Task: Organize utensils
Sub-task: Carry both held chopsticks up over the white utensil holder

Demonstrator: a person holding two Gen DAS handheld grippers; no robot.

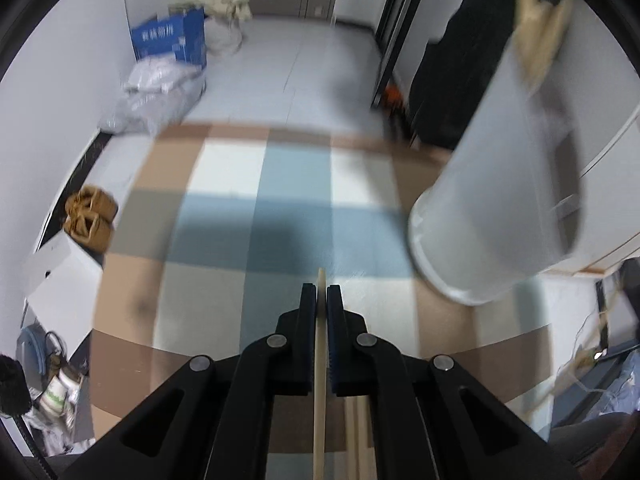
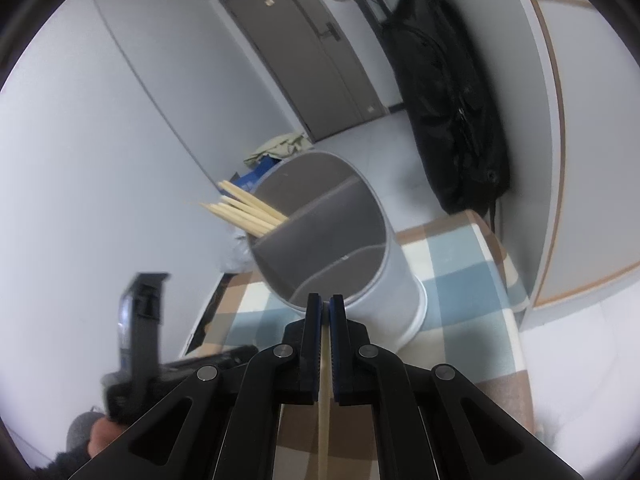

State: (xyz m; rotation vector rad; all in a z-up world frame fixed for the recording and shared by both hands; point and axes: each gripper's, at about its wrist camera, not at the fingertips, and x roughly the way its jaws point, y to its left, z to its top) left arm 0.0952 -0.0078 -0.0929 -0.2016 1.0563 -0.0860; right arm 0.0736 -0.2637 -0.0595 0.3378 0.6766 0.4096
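Wooden chopstick clamped tight in my left gripper; right gripper pinches another stick at the grey holder's rim, more chopsticks inside.

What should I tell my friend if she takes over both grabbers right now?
Left gripper: shut on one chopstick, above the checkered cloth.
Right gripper: shut on another chopstick, its tips right in front of the white holder.
Holder: tilted on the cloth, divided inside; a bunch of chopsticks already sticks out of the far compartment.
Done: those chopsticks are in.
Left: drop in both held chopsticks, probably with the others. More sticks seem to lie under the left gripper; pick those up next.
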